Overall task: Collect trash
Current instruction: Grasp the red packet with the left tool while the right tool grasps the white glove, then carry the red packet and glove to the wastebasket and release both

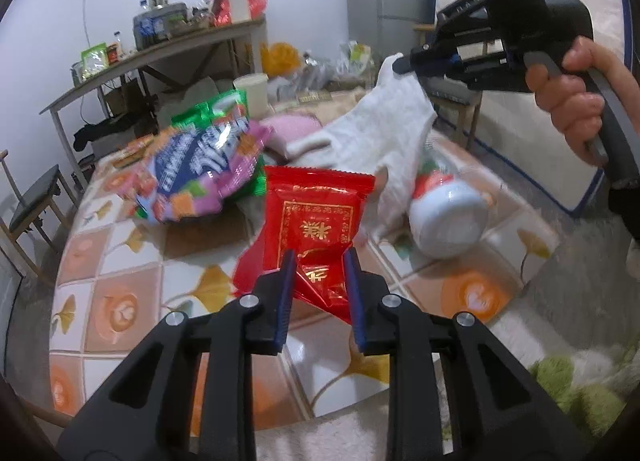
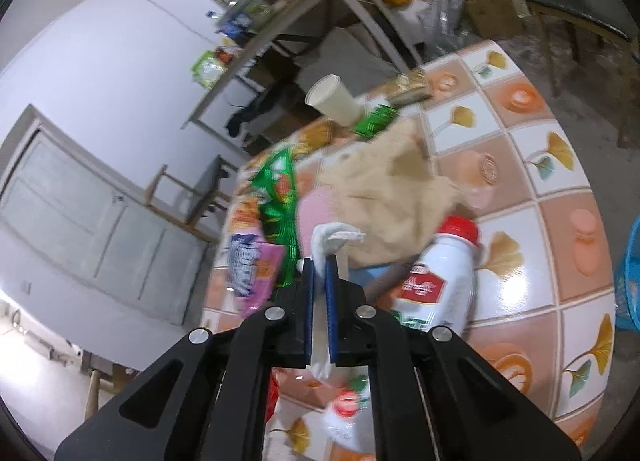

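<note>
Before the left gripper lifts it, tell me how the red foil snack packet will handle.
The red foil snack packet is probably light and floppy: it already creases and bends between the left gripper fingers. Its glossy film looks slippery, so it may slide from a loose pinch. Being flat, it seems unlikely to roll on the tiled tablecloth.

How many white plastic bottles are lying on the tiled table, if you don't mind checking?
2. A red-capped bottle lies right of the right claw; a strawberry-labelled bottle lies nearer, partly behind that claw and under the white cloth. Clutter could hide others.
</note>
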{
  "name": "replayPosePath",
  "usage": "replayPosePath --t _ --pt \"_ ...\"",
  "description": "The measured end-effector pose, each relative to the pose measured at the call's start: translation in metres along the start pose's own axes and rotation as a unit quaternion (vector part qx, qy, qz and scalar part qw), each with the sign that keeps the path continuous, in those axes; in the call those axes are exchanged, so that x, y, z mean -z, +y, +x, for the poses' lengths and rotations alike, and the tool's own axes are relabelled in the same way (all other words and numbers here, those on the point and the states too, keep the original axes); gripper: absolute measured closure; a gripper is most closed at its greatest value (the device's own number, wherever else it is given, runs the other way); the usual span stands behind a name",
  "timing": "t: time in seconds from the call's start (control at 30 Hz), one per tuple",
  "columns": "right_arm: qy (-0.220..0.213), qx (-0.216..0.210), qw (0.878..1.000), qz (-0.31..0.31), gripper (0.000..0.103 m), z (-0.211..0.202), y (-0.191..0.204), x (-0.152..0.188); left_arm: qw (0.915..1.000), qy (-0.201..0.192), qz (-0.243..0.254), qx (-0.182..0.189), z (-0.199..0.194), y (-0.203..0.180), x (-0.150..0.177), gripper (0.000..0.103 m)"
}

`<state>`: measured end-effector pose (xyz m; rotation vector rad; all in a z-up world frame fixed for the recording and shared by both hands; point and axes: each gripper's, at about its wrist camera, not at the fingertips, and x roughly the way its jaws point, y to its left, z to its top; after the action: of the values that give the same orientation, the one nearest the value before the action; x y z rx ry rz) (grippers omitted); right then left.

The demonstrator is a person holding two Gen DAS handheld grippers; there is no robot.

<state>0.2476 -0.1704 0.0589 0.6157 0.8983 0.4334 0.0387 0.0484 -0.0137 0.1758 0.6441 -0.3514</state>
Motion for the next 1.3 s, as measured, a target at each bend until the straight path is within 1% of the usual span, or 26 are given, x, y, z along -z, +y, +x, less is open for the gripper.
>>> replayPosePath --t 0.2,0.23,0.33,0.5,0.67,0.87,1.0,1.1,1.17,1.2,1.27,1.3 --pt "-0.024 -0.031 0.999 -0.027 0.097 -0.022 0.026 -0.008 0.9992 -0.038 -0.011 -0.007 -0.019 0.006 -0.019 0.083" --pt "-0.029 -0.033 0.999 -0.030 0.097 -0.026 0.028 -0.009 0.9989 -0.044 -0.014 -0.007 -0.022 0.007 -0.023 0.090" --pt "-0.056 -0.043 0.997 -0.038 0.097 -0.049 0.034 -0.015 0.9982 -0.055 -0.023 0.003 -0.026 0.009 -0.037 0.092" --pt "-0.098 -0.049 0.993 -0.041 0.097 -0.086 0.032 -0.022 0.9968 -0.075 -0.023 0.018 -0.028 0.004 -0.054 0.093" --pt "-0.147 -0.041 0.988 -0.030 0.097 -0.129 0.012 -0.024 0.9945 -0.089 -0.018 0.052 -0.028 -0.013 -0.073 0.094" --pt "-0.201 -0.010 0.980 -0.004 0.097 -0.183 -0.028 -0.017 0.9891 -0.102 0.009 0.106 -0.020 -0.051 -0.103 0.094" --pt "-0.227 0.030 0.973 0.016 0.097 -0.218 -0.059 -0.013 0.9830 -0.101 0.047 0.146 -0.006 -0.087 -0.129 0.094" --pt "-0.245 0.068 0.967 0.031 0.097 -0.245 -0.084 -0.008 0.9770 -0.086 0.073 0.181 0.010 -0.119 -0.155 0.094" --pt "-0.254 0.089 0.962 0.049 0.097 -0.260 -0.104 -0.004 0.9711 -0.067 0.091 0.211 0.025 -0.143 -0.175 0.094" --pt "-0.258 0.099 0.959 0.061 0.097 -0.267 -0.115 -0.002 0.9666 -0.054 0.106 0.227 0.035 -0.160 -0.188 0.094" --pt "-0.265 0.118 0.954 0.083 0.097 -0.279 -0.139 0.004 0.9598 -0.035 0.132 0.246 0.049 -0.186 -0.203 0.094" --pt "-0.266 0.126 0.951 0.094 0.097 -0.283 -0.150 0.005 0.9537 -0.018 0.148 0.261 0.062 -0.206 -0.213 0.094"
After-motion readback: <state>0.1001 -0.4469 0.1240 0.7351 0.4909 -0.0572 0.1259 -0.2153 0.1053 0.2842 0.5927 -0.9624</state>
